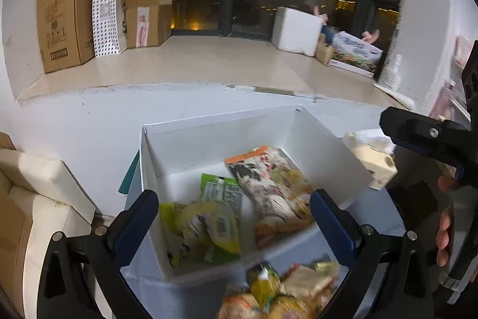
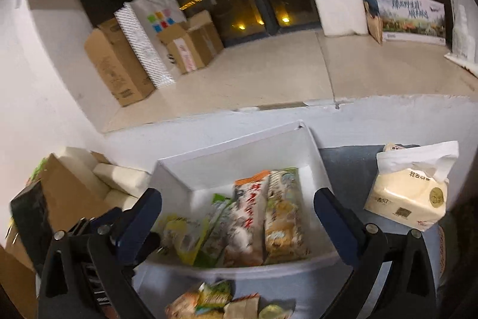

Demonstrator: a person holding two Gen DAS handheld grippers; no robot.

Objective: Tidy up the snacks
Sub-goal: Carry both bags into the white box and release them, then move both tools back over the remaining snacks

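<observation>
White cardboard fills the middle of your left wrist view: the open box (image 1: 185, 151) sits straight ahead of your left gripper (image 1: 234, 210), which tilts downward over the box's near half. Its tongs are spread wide, with nothing pinched between them. Inside the box lie the snack packets (image 1: 269, 184), a long printed one with an orange end toward the right and green and yellow ones toward the left. A loose pile of small snacks (image 1: 280, 289) lies on the table just in front of the box's near wall, below your fingers. At the far right your right gripper (image 1: 418, 136) reaches in, and your hand (image 1: 445, 226) wraps its handle; from here you cannot tell how its tongs stand. A tissue pack (image 1: 373, 160) sits just right of the box.

From your right wrist view, the right gripper (image 2: 237, 213) also angles down over the same box (image 2: 239, 145), tongs spread wide and holding nothing. The packets (image 2: 269, 217) lie side by side inside. The loose snacks (image 2: 221, 301) sit near the bottom edge, and the tissue pack (image 2: 409, 196) stands to the right.
</observation>
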